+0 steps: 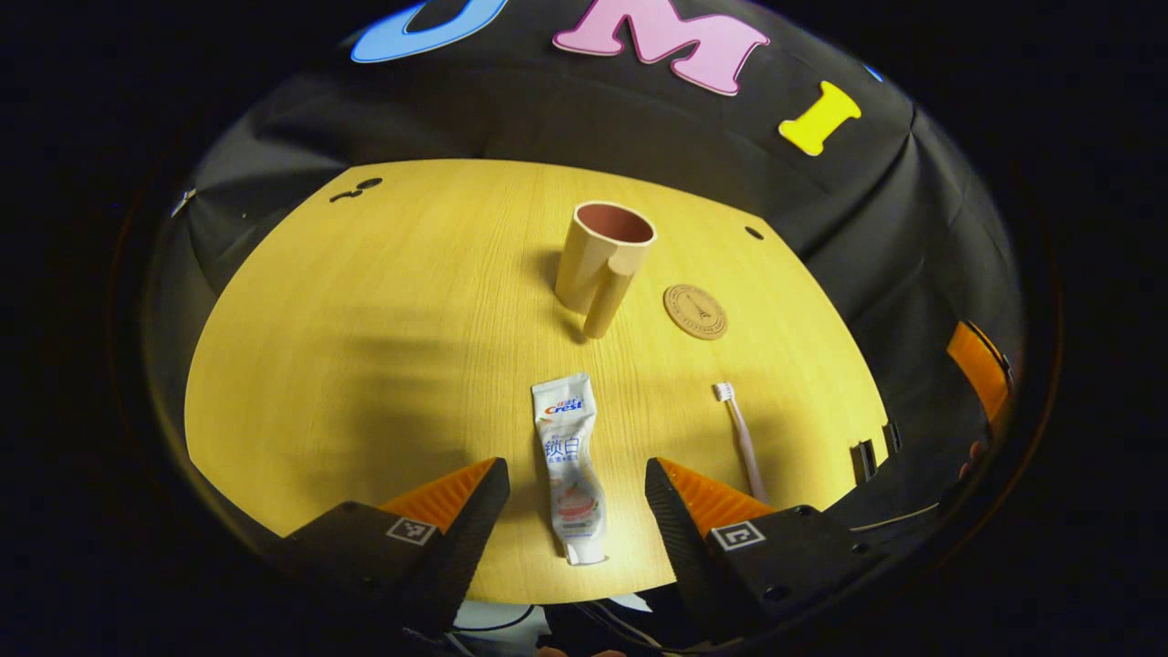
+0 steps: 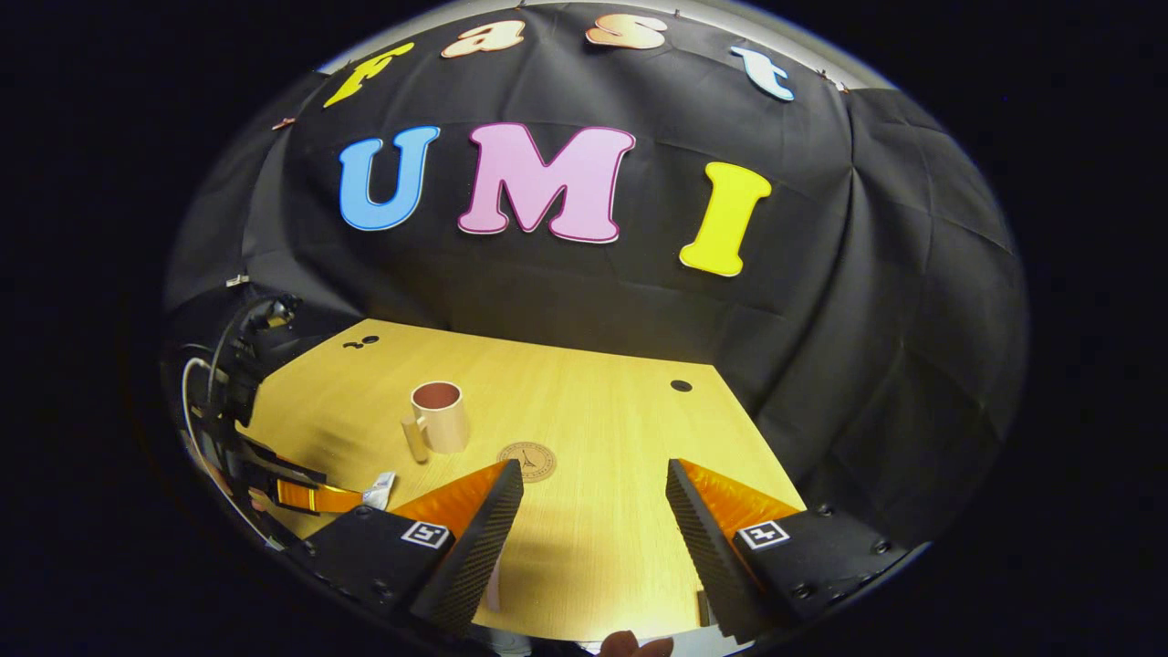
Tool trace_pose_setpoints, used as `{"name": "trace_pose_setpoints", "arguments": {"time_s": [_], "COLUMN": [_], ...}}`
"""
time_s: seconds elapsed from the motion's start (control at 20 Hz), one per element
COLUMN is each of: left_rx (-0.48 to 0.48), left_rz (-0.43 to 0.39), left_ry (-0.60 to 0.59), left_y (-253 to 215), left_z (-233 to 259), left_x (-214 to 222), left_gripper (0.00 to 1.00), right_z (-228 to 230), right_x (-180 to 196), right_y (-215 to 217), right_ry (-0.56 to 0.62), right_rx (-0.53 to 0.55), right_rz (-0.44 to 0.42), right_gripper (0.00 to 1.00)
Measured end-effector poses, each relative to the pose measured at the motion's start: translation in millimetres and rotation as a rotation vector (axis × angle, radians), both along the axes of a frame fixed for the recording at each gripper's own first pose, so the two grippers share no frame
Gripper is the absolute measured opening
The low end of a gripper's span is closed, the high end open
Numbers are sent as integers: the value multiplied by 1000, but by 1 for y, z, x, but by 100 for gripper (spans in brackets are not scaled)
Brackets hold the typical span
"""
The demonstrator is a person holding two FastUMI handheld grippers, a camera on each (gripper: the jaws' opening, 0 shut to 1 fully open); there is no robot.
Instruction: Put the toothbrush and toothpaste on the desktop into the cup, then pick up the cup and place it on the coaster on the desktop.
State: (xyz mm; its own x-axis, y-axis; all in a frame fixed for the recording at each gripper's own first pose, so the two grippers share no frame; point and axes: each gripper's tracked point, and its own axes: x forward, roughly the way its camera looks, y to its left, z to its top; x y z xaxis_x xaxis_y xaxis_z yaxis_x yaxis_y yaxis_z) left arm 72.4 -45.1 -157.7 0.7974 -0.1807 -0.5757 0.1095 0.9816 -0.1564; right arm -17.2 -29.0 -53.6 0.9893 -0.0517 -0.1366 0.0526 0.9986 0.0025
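On the yellow worktop (image 1: 365, 365), in the left gripper view, the toothpaste (image 1: 569, 465) lay flat, its cap end toward the camera, right between the spread fingers of the left gripper (image 1: 577, 493). Jaws were wide open, one finger on each side of the tube, with a clear gap on both sides, holding nothing. The gripper was tilted down toward the worktop from above its near edge; whether the tips touched the wood could not be told. Toothbrush (image 1: 741, 438) lay to the right of the tube, bristle head pointing away, just beyond the right-hand finger. Cup (image 1: 604, 265) stood upright farther back, handle turned toward the camera, inside empty. Coaster (image 1: 695, 311) lay flat just right of the cup, apart from it.

Right gripper view: right gripper (image 2: 591, 511) was held more level, near the front edge of the worktop, facing the black cloth wall (image 2: 867, 365). Its jaws were wide open too, with bare wood between the fingers. Cup (image 2: 438, 417) sat left of centre, coaster (image 2: 527, 459) close by to its right and nearer, partly behind the left-hand fingertip. At far left the left gripper (image 2: 310, 497) reached over the worktop, low, next to one end of the toothpaste (image 2: 379, 491).
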Motion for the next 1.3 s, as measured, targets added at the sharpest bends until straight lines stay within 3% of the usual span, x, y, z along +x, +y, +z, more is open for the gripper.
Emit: {"name": "trace_pose_setpoints", "arguments": {"time_s": [0.45,0.8,0.85,0.95,1.05,1.1,1.3], "left_rx": [50,85,98,125,157,154,117], "left_rz": [-6,6,7,12,24,27,21], "left_ry": [166,229,238,259,265,256,258], "left_y": [-2,-8,-8,-8,-3,-4,-2], "left_z": [-35,-45,-45,-48,-51,-48,-50], "left_x": [29,36,37,36,37,36,37], "left_gripper": [85,66,72,48,46,31,30], "right_z": [-7,-21,-21,-24,-28,-30,-55], "right_x": [0,9,9,13,18,22,37], "right_y": [-23,-31,-32,-33,-32,-30,-11], "right_ry": [22,66,70,77,88,97,214], "right_rx": [-6,4,4,2,7,10,27], "right_rz": [-31,-23,-18,-10,6,16,79], "right_gripper": [97,97,97,98,98,98,97]}}
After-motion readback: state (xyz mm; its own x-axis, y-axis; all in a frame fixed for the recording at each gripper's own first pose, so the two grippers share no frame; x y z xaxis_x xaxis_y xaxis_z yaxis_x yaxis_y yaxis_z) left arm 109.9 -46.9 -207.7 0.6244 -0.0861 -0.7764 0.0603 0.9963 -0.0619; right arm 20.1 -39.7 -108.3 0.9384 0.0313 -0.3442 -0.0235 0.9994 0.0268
